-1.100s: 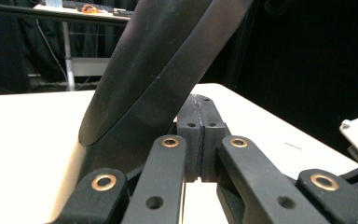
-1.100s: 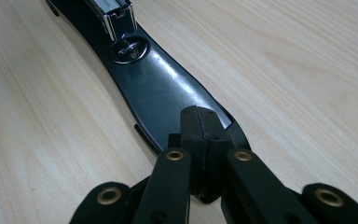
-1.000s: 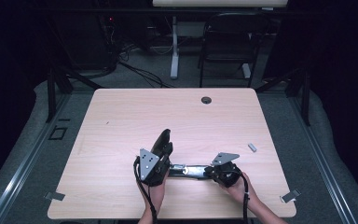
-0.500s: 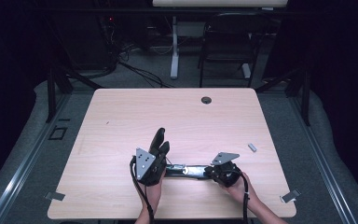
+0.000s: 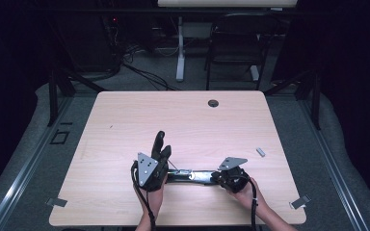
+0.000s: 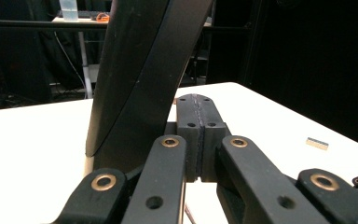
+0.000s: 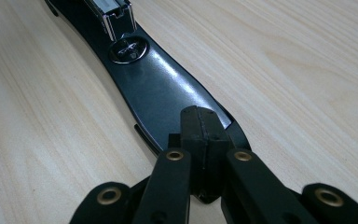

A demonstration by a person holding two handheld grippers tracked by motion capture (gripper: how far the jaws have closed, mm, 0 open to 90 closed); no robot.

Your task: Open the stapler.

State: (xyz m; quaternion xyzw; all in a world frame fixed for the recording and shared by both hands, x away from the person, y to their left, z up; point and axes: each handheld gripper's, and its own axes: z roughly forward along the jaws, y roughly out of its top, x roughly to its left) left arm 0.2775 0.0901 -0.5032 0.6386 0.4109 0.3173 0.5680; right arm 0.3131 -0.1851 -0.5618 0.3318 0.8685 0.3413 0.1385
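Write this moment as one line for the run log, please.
scene: opened stapler on table | left hand-held gripper: shut, beside raised lid | right hand-held gripper: shut, pressing base | staple strip: untouched

Black stapler [image 5: 189,175], opened, base flat, lid raised

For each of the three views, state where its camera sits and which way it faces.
High view: above the person's side, facing forward and down on the table; both forearms show.
Left gripper view: rides the left claw, facing the stapler's raised lid.
Right gripper view: rides the right claw, facing the stapler's base.
All share the stapler.
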